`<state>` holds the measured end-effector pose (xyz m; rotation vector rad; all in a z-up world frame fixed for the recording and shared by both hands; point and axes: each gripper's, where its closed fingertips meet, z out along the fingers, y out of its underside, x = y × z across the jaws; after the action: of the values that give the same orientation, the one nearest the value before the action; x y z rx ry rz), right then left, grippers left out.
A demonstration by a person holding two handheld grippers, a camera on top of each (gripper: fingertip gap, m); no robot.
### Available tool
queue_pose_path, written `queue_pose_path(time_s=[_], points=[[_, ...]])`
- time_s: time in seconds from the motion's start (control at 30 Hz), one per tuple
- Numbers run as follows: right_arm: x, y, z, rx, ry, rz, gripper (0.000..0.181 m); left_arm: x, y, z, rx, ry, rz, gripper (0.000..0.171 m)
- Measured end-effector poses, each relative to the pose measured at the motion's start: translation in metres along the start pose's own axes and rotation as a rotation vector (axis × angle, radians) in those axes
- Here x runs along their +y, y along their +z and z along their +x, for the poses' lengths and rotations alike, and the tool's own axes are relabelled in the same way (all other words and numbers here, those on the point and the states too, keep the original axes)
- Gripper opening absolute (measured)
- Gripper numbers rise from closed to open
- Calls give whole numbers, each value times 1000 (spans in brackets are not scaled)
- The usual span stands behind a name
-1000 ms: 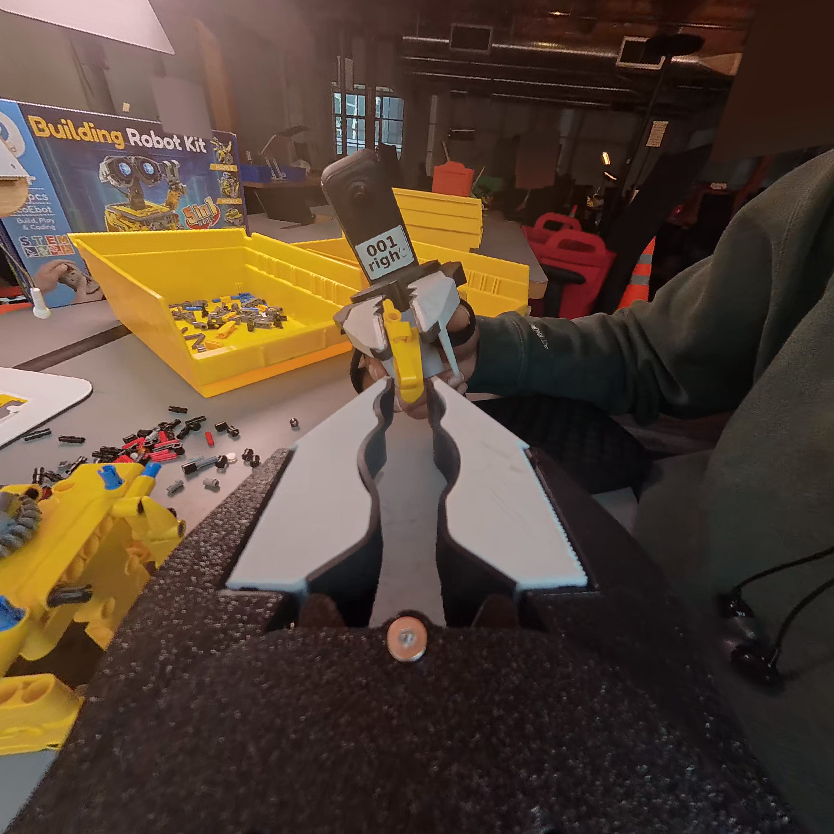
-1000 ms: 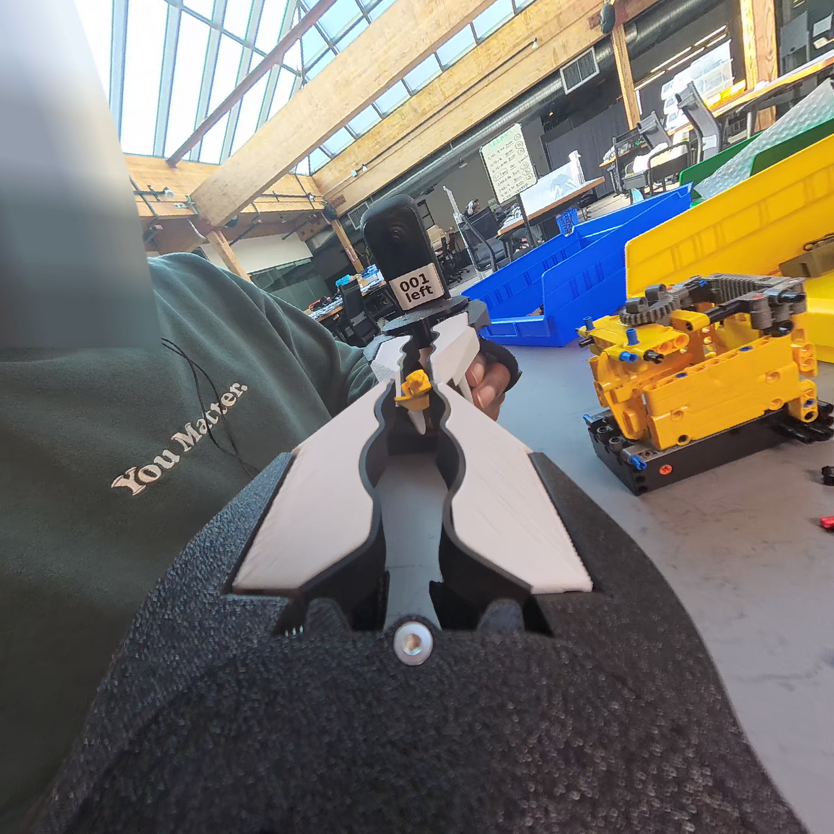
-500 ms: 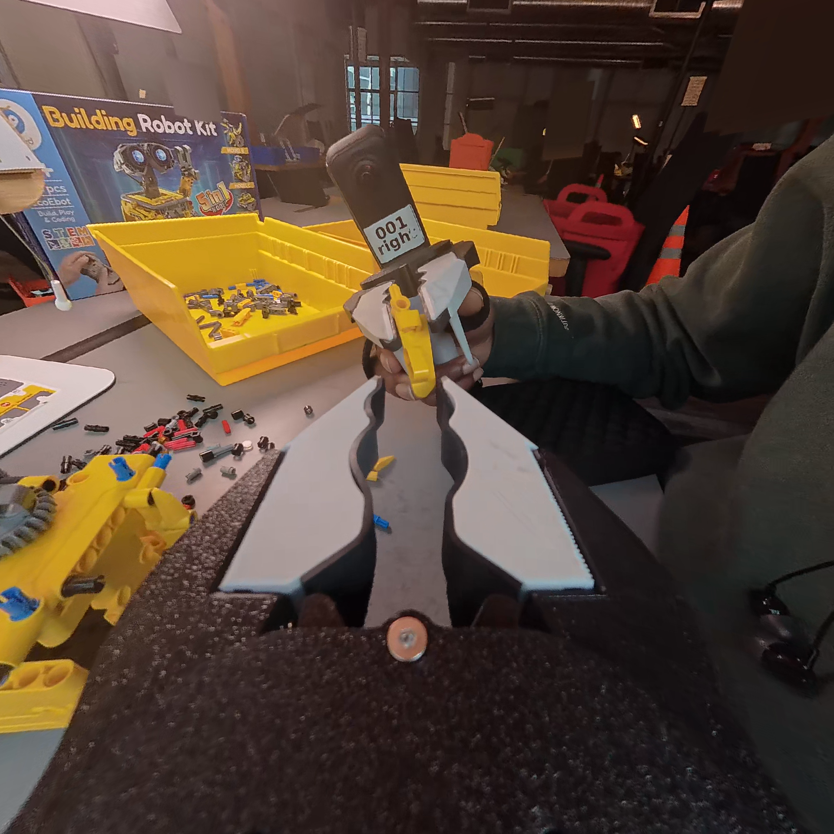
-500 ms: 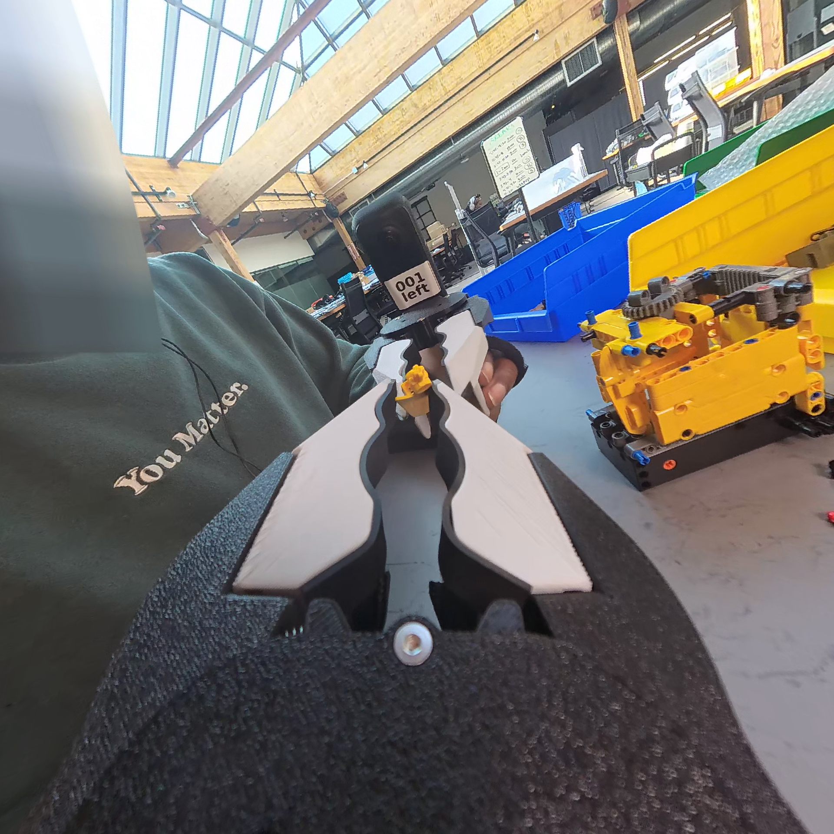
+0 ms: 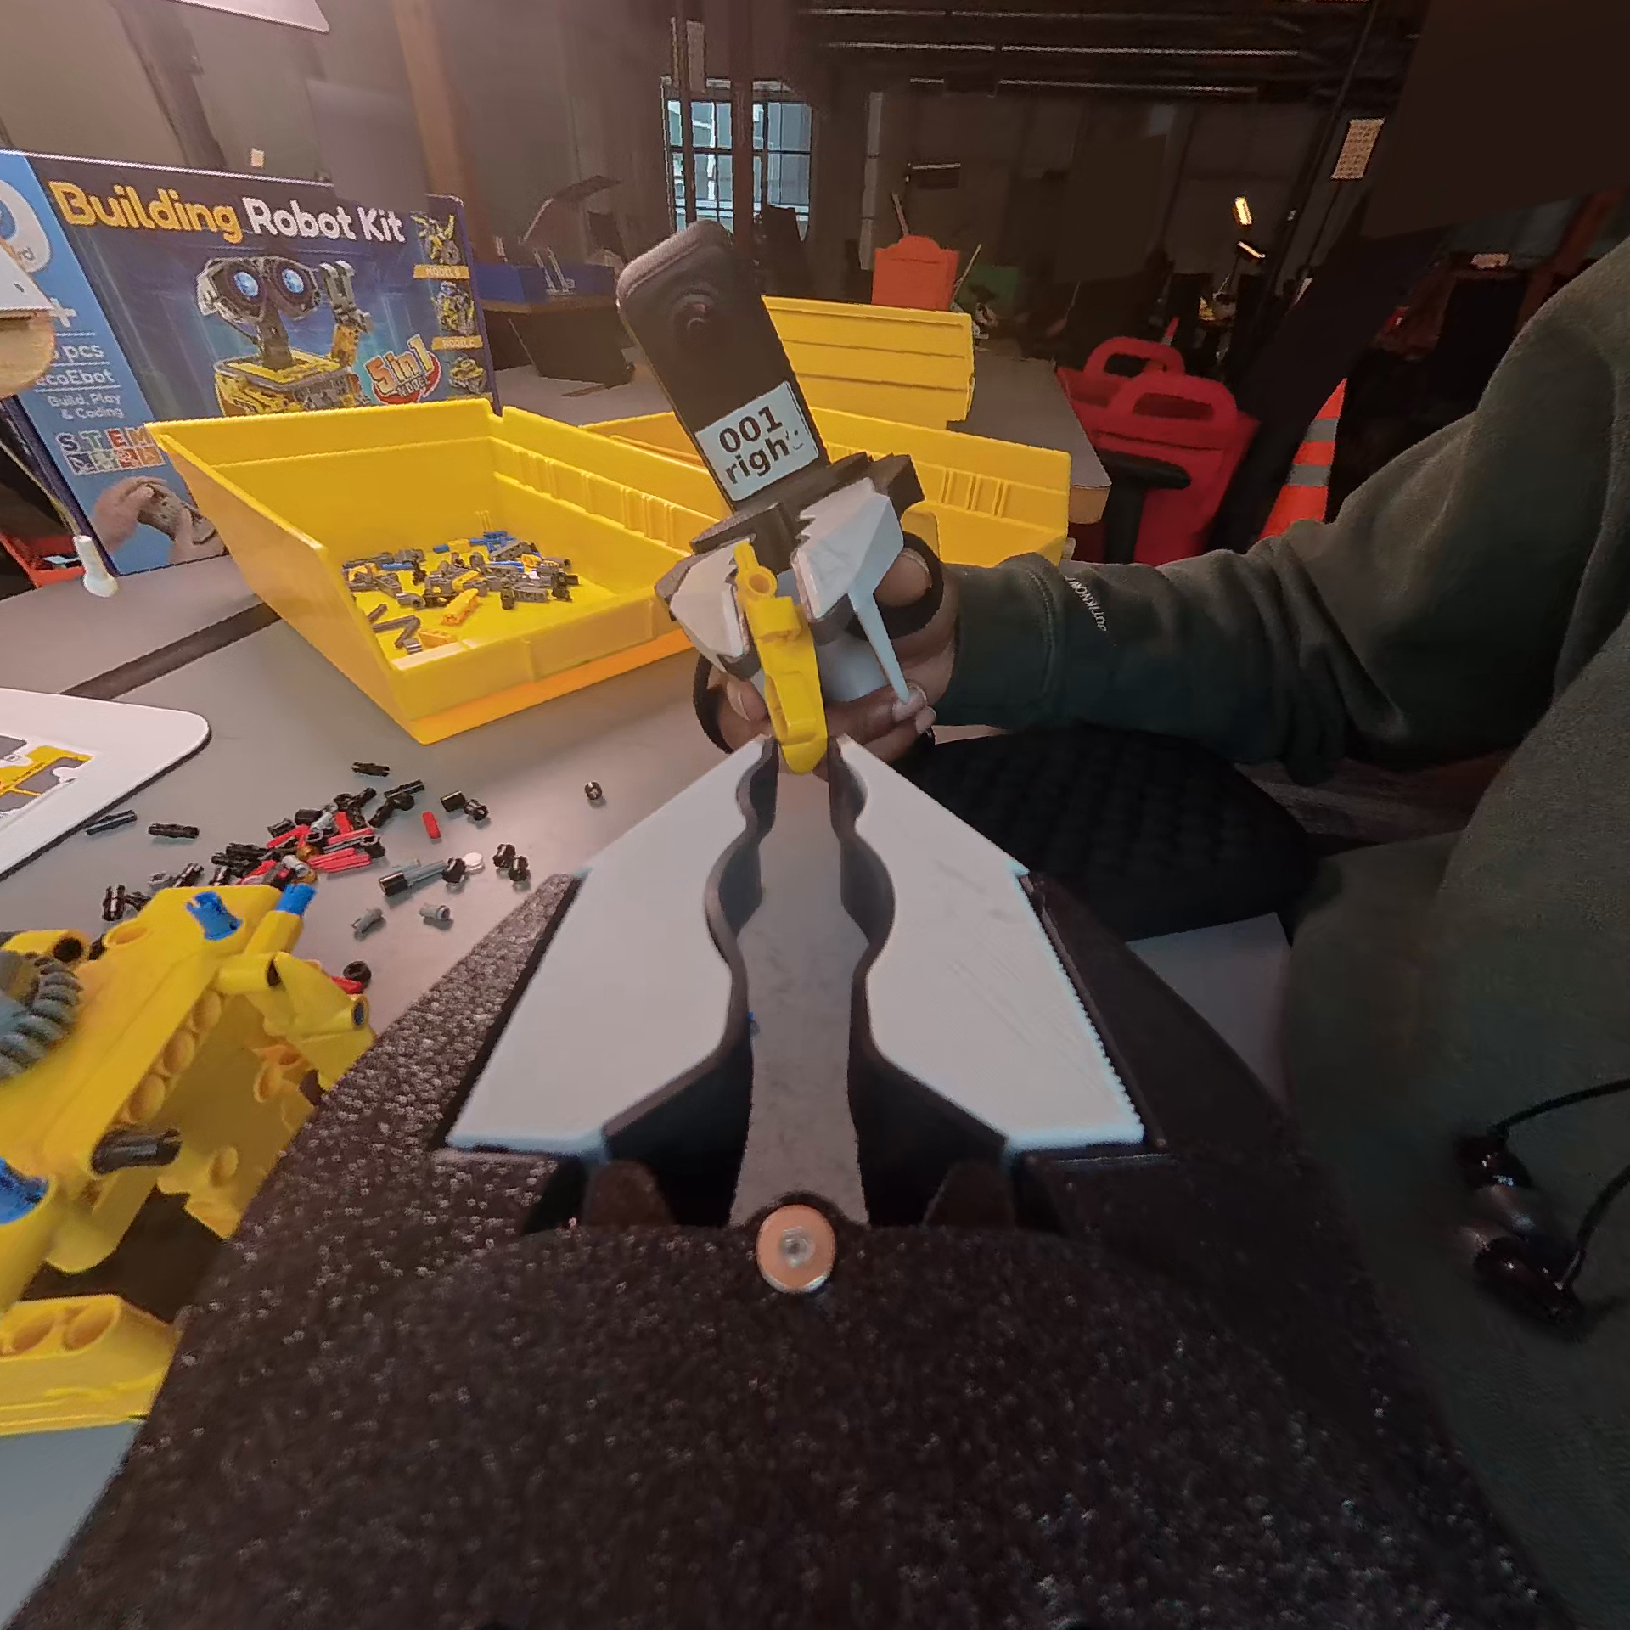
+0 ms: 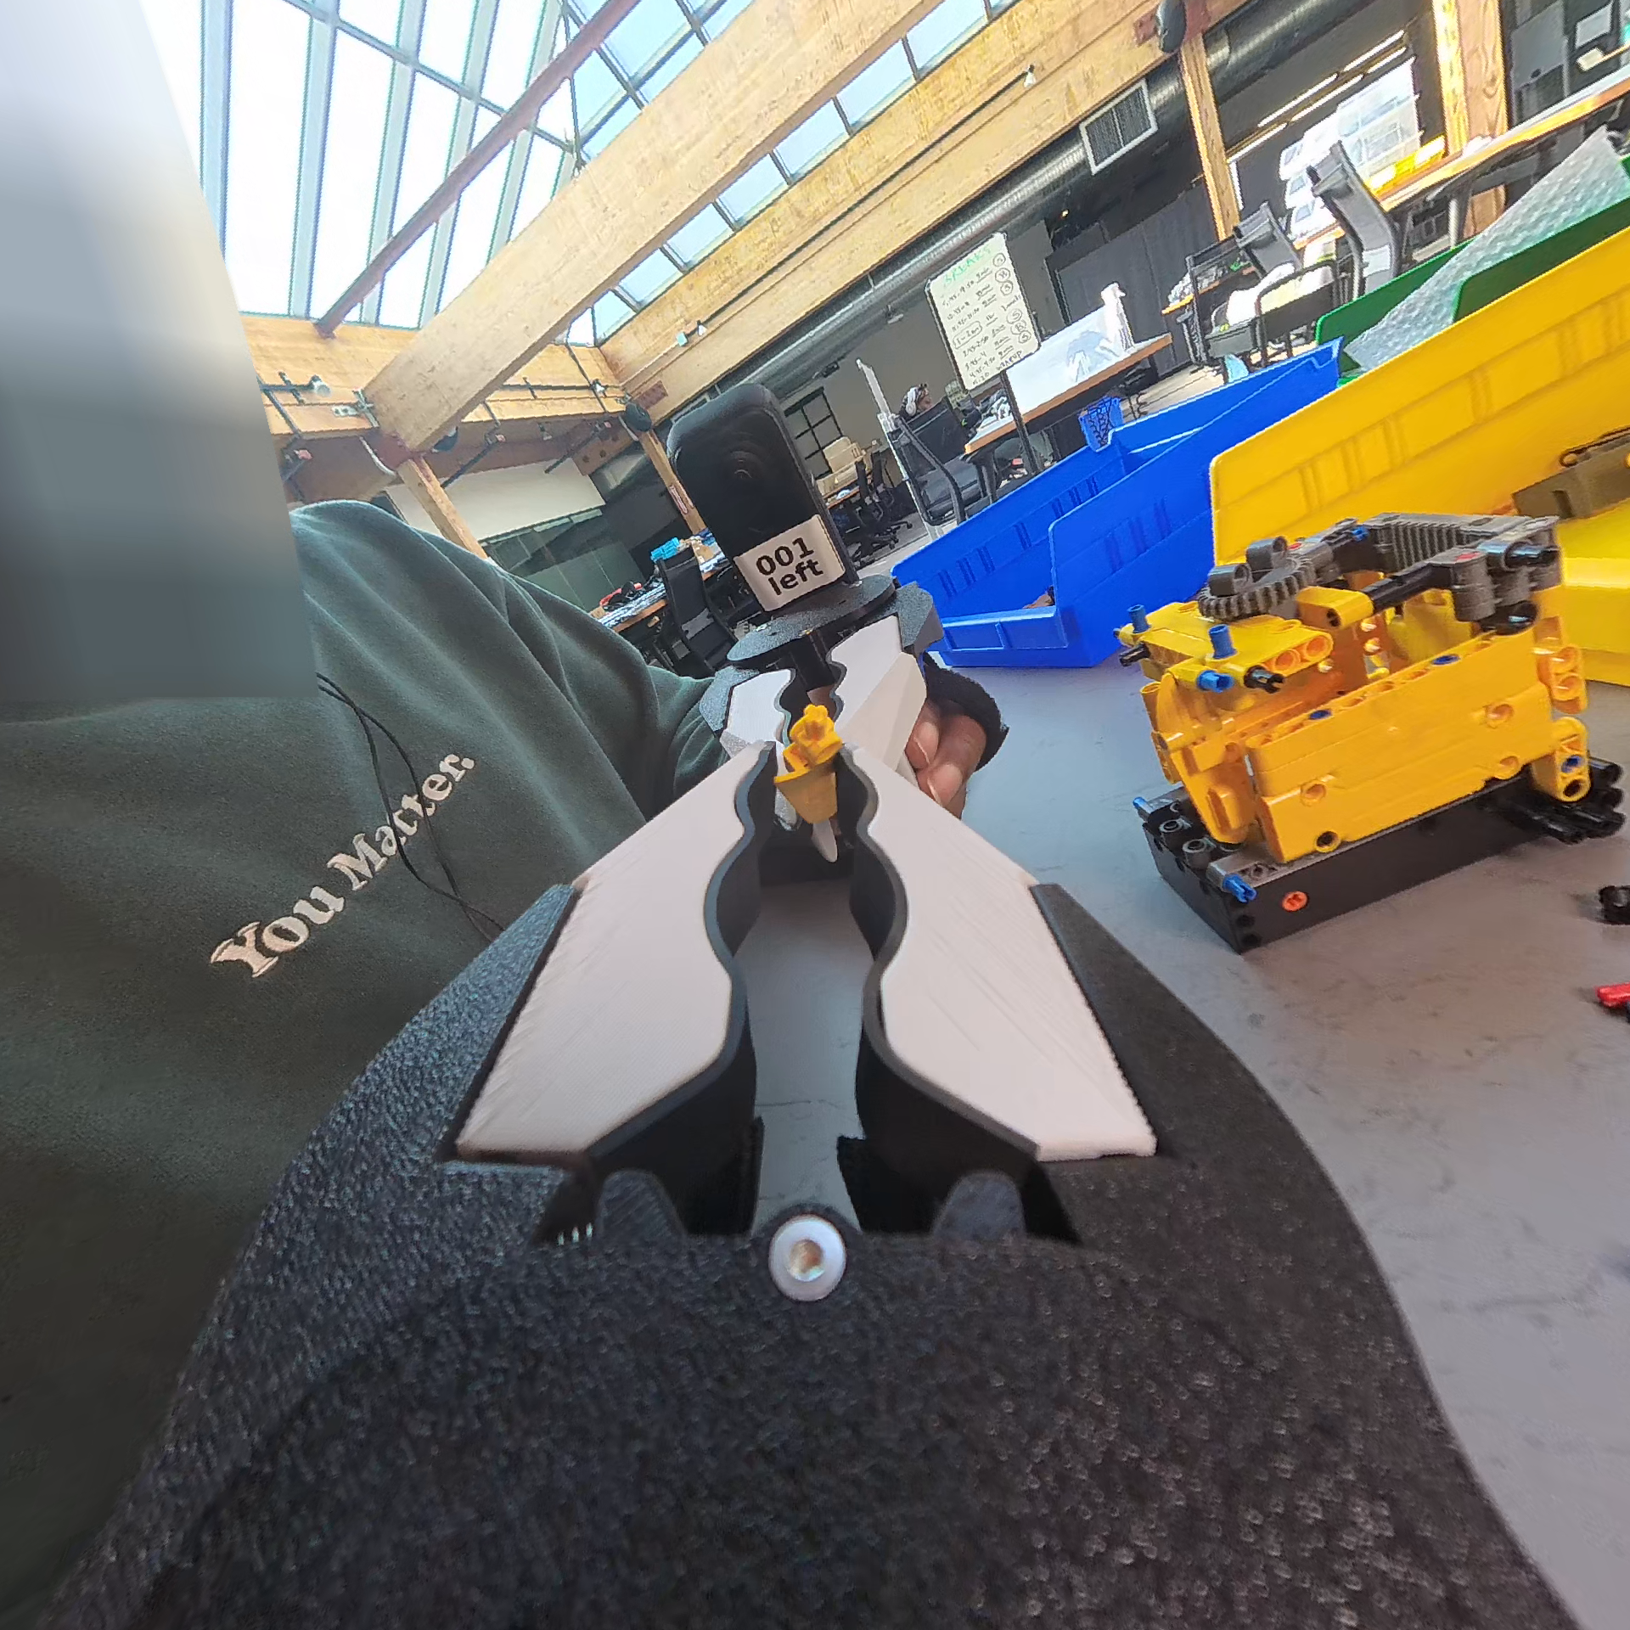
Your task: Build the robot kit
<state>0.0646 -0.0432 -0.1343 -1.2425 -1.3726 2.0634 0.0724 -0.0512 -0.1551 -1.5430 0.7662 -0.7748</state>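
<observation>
My two grippers face each other above the grey table (image 5: 291, 706). A yellow beam (image 5: 785, 679) is clamped upright between the jaws of my right gripper (image 5: 816, 684), held in a hand with a dark green sleeve. My left gripper (image 5: 800, 760) has its jaws drawn in narrow on the beam's lower end. In the right wrist view the beam (image 6: 807, 776) sits between the tips of my right gripper (image 6: 804, 766), with a small yellow connector on top.
A half-built yellow model (image 5: 159, 1058) stands at the left and also shows in the right wrist view (image 6: 1358, 732). Loose pins (image 5: 335, 838) lie beside it. A yellow bin (image 5: 291, 564) holds parts. Behind are a kit box (image 5: 247, 335) and blue bins (image 6: 1102, 564).
One second ago my left jaws were around the beam's end. Half a second ago they stood wider and apart from it. Now they are narrow on the beam again.
</observation>
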Motion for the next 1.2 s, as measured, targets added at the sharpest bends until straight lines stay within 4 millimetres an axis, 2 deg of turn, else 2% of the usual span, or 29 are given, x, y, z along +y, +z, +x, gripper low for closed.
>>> queue_pose_path(time_s=[0.37, 0.7, 0.87, 1.0, 1.1, 1.2], points=[[-2, -2, 1, 4, 3, 14, 11, -1, -1, -1, -10, -3, 6, 9], [-6, -5, 3, 11, 15, 42, 9, 0, -2, -5, -19, -44, 11, 17], [-4, -2, 11, 62, 28, 28, 9, 2, 1, -4, -11, -79, 3, 19], [-5, 3, 16, 103, 73, 42, 9, 5, 2, -9, -27, -106, -6, 10], [-8, 6, 19, 145, 114, 59, 9, 2, 0, -11, 8, -202, 25, 9], [-13, 7, 16, 161, 121, 82, 9, -6, -3, -9, 122, -396, 99, 7]])
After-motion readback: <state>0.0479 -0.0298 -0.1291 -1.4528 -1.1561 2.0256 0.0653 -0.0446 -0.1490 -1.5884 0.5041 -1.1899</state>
